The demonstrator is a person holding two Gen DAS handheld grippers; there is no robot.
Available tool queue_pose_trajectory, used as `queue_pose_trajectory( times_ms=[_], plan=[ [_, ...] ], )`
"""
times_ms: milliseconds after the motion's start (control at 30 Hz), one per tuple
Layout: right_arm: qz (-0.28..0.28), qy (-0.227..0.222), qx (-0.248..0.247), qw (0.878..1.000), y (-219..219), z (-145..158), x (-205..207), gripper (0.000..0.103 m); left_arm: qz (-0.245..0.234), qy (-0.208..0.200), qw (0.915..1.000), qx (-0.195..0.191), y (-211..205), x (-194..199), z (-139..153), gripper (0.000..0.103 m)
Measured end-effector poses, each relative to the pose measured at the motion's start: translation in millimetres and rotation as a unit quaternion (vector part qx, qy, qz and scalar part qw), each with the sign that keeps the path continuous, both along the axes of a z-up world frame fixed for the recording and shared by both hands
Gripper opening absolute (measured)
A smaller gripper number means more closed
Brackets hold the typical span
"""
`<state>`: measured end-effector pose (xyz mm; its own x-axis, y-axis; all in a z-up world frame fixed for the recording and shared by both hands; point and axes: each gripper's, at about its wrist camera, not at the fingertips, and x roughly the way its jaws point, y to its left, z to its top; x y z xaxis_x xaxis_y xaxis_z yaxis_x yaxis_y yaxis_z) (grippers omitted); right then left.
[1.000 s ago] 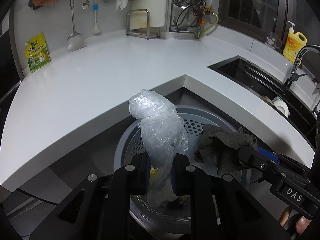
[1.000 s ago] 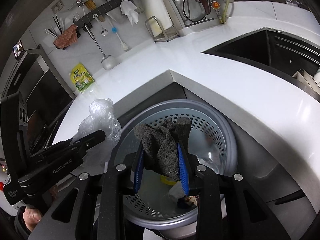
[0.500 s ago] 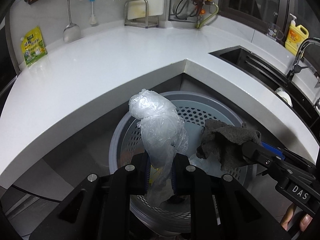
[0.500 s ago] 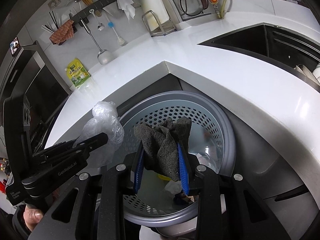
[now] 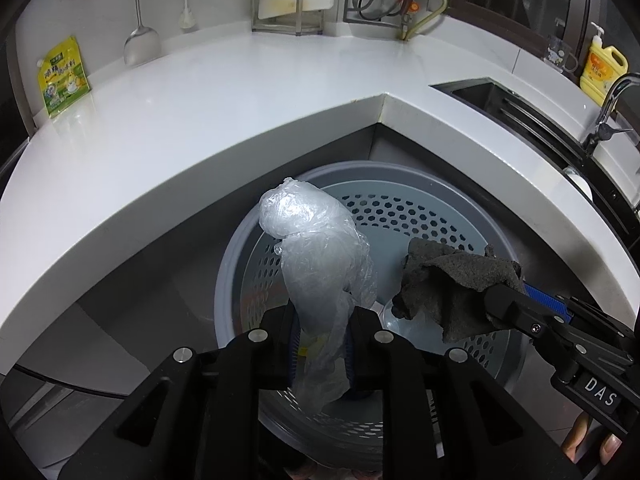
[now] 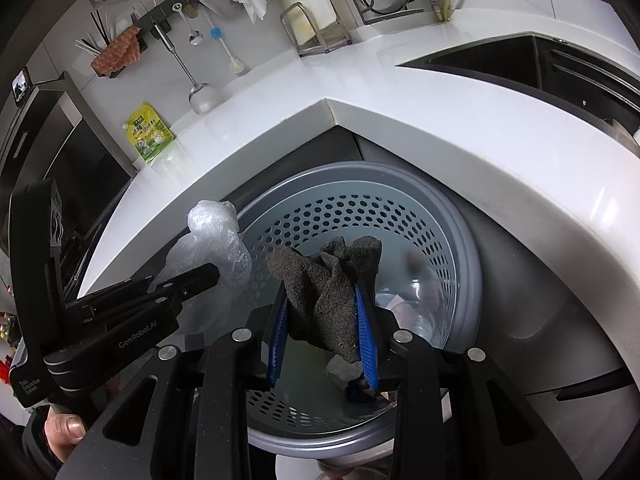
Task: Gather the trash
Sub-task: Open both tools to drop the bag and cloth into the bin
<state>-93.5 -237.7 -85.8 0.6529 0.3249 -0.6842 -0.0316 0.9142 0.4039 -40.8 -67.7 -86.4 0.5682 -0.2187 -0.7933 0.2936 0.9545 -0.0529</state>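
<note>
My left gripper (image 5: pixel 320 344) is shut on a crumpled clear plastic bag (image 5: pixel 316 256) and holds it over the grey perforated trash basket (image 5: pixel 400 208). My right gripper (image 6: pixel 322 332) is shut on a dark grey rag (image 6: pixel 328 280) and holds it over the same basket (image 6: pixel 360 208). The rag also shows in the left wrist view (image 5: pixel 452 276), to the right of the bag. The bag also shows in the right wrist view (image 6: pixel 216 240), to the left of the rag. Scraps of trash (image 6: pixel 344 368) lie at the basket's bottom.
The white L-shaped counter (image 5: pixel 200 112) wraps around the basket, which stands below its inner corner. A yellow-green pouch (image 5: pixel 62 76) leans at the back left. A black sink (image 5: pixel 520 108) and a yellow soap bottle (image 5: pixel 602 70) are at the right. Utensils hang on the wall.
Both grippers have moved forward and down, closer over the basket, each still holding its item. The basket now fills more of both views.
</note>
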Motion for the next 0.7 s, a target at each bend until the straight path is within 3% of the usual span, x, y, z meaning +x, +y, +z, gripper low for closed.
queue_pose_trajectory(
  times_ms=[367,467,500,533,700],
  plan=[
    [-0.005,0.002,-0.001,1.0,-1,-1,2,0.031,0.009,0.003,1.0,-0.002,6,0,-3,0.027],
    [-0.01,-0.003,0.002,1.0,-3,1,-1,0.038,0.015,-0.001,0.9999,-0.006,11,-2,-1,0.048],
    [-0.012,-0.005,0.002,1.0,-4,2,-2,0.046,0.018,-0.005,0.9998,-0.007,12,-2,1,0.055],
    [-0.016,-0.009,0.001,1.0,-5,3,-3,0.051,0.019,-0.007,0.9998,-0.008,13,-2,2,0.057],
    [-0.019,-0.014,0.002,1.0,-7,7,-7,0.053,0.023,-0.011,0.9996,-0.012,17,-3,6,0.064]
  ],
)
